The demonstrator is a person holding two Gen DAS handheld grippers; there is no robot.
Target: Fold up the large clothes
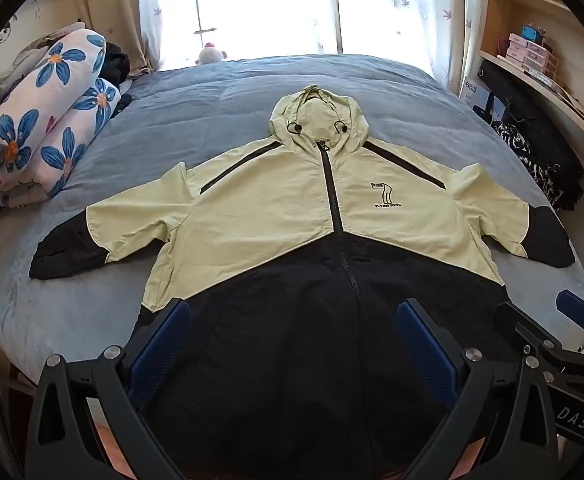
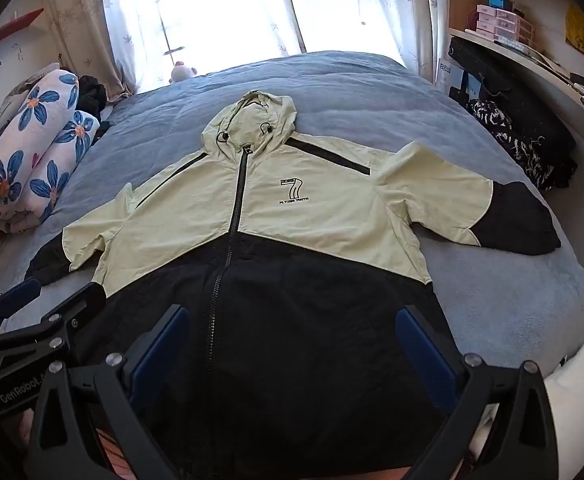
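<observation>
A pale green and black zip-up hooded jacket point(image 1: 292, 216) lies spread flat, front up, across the middle of the frame on a bed with a blue-grey cover point(image 1: 220, 100), sleeves out to both sides and hood toward the window. The left gripper point(image 1: 292, 344) and the right gripper point(image 2: 292, 344) hang at the bottom of the frame above the jacket's black hem, jaws spread wide, gripping nothing. A rolled blue-flowered white quilt point(image 1: 48, 120) sits at upper left
</observation>
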